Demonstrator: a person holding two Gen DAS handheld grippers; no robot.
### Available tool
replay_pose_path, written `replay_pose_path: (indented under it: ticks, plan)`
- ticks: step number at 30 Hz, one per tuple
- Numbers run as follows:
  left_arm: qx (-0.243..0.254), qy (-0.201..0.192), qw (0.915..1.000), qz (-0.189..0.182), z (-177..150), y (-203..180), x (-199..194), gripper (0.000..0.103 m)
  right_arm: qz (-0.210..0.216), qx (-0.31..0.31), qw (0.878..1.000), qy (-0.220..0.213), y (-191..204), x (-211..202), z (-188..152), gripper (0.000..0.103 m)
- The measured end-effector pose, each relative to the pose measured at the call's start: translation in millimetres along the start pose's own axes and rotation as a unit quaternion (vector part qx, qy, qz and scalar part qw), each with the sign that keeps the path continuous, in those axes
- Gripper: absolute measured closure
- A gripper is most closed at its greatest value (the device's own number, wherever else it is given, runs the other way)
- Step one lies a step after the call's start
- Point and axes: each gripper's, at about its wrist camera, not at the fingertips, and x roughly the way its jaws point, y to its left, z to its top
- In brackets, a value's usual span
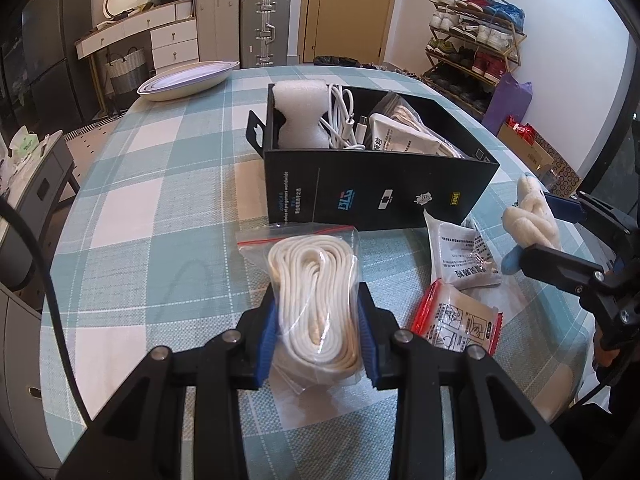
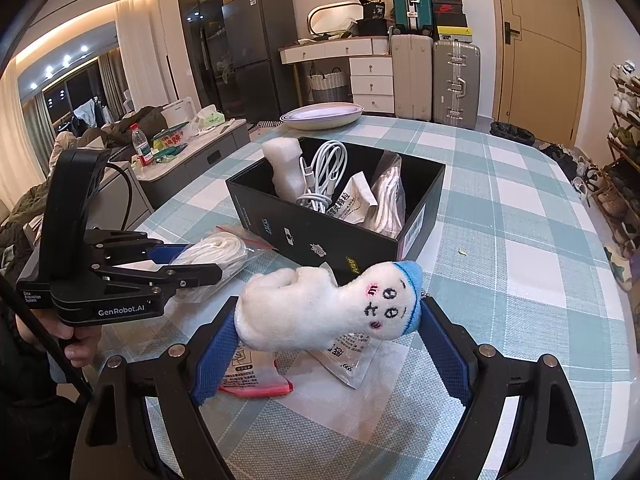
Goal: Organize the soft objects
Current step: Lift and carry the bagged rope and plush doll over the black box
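My left gripper point(image 1: 318, 320) is shut on a clear zip bag of coiled white rope point(image 1: 312, 280), its blue pads squeezing the bag's near half above the checked tablecloth. The right wrist view shows the same bag point(image 2: 216, 254) in the left gripper point(image 2: 200, 260). My right gripper point(image 2: 328, 332) holds a white plush toy with a blue cap point(image 2: 320, 312) lengthwise, one pad on each end. That plush toy point(image 1: 528, 216) hangs at the right edge of the left wrist view. Behind both stands an open black box point(image 1: 380, 184) holding a foam block point(image 1: 300, 116), a white cable point(image 1: 344, 116) and packets.
Two flat packets lie on the cloth before the box: a white one point(image 1: 460, 256) and a red-edged one point(image 1: 460, 324). An oval dish point(image 1: 188, 80) sits at the table's far left corner. A hand point(image 2: 76, 344) grips the left tool's handle. Suitcases and a shoe rack stand beyond the table.
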Motion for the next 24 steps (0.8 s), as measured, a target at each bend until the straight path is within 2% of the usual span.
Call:
replay_pose_path:
  ticks: [11, 24]
  plan:
    - [-0.007, -0.018, 0.9998, -0.001, -2.9, 7.4, -18.2, 0.069, -0.003, -0.006, 1.0, -0.009, 5.8, -8.0, 1.3, 0.016]
    - [0.005, -0.068, 0.9976, -0.01, 23.1, 1.4, -55.7, 0.069, -0.015, -0.01, 0.999, -0.031, 7.5, -22.5, 7.6, 0.016]
